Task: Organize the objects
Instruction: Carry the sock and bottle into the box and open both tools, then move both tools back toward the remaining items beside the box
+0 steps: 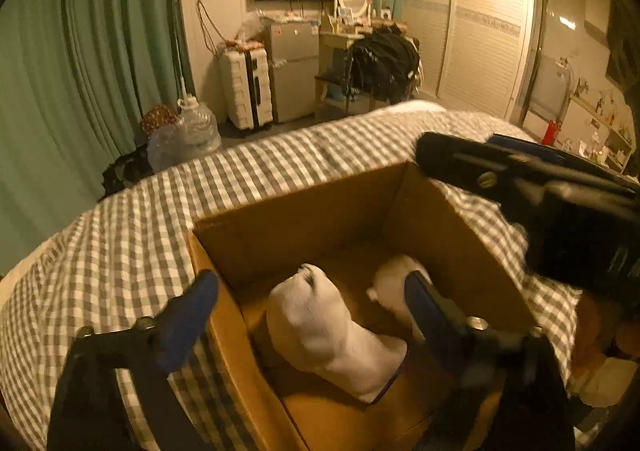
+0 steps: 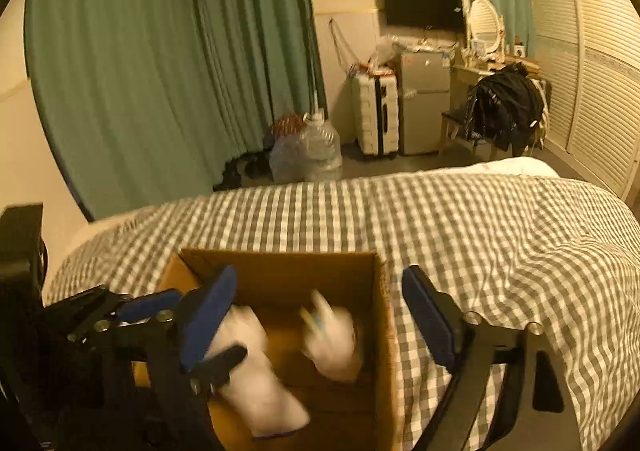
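Observation:
An open cardboard box (image 1: pixel 304 219) sits on the checked bed cover; it also shows in the right wrist view (image 2: pixel 280 271). Inside lie two white socks: one (image 1: pixel 336 335) on the left and one (image 1: pixel 396 283) on the right. In the right wrist view they are the left sock (image 2: pixel 260 383) and a blurred right sock (image 2: pixel 334 343). My left gripper (image 1: pixel 316 299) is open above the box, empty, fingers astride the left sock. My right gripper (image 2: pixel 320 303) is open and empty above the box; its body shows at the box's right edge in the left wrist view (image 1: pixel 520 179).
The grey checked bed cover (image 2: pixel 480 231) spreads around the box. Beyond the bed are green curtains (image 2: pixel 160 71), water jugs (image 2: pixel 320 151), a white suitcase (image 2: pixel 376 115), a small fridge (image 2: pixel 424 103), and a chair with dark clothes (image 2: pixel 504 107).

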Demonstrator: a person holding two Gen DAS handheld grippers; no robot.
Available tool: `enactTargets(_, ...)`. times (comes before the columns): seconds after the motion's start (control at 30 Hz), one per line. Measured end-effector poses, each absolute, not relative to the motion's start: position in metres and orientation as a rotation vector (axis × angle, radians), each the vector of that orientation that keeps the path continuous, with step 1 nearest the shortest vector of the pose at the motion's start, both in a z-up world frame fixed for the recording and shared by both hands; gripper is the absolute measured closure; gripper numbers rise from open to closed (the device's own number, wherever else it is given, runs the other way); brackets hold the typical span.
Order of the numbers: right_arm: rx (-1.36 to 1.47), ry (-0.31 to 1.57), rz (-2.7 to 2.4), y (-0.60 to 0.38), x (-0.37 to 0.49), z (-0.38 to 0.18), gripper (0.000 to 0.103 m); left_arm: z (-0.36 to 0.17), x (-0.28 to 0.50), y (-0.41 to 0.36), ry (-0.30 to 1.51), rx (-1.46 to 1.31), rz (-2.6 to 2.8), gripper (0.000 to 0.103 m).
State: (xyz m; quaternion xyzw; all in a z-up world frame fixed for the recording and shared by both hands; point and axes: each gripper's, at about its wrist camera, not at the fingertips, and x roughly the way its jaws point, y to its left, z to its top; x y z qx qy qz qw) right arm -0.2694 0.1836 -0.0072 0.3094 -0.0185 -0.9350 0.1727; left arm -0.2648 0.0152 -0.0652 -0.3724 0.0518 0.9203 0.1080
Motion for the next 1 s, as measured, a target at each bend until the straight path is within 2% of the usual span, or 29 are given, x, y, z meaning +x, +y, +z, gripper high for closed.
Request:
enactTargets(0.23,0.774,-0.144,-2.733,0.222,-0.222,0.047,0.012,-0.016,-0.218,0.001,0.101,-1.024,2.793,0.006)
enactTargets(0.4,0.693,-0.074,-2.772,0.23,-0.162,0.095,0.009,0.02,-0.155,-0.013,0.118,-0.862,2.911,0.0)
enactTargets(0.57,0.711,-0.012,-2.761,0.227,-0.108,0.12,0.007,0.017,-0.101,-0.026,0.125,-0.9,2.959,0.0)
enactTargets(0.73,0.797,0.013,-2.734,0.223,-0.059,0.1,0.007,-0.016,-0.061,-0.031,0.124,-1.027,2.936,0.0)
enactTargets(1.0,1.041,0.198,-2.669,0.206,0.001,-0.001,0.007,-0.089,-0.024,-0.029,0.155,-1.224,2.836,0.0)
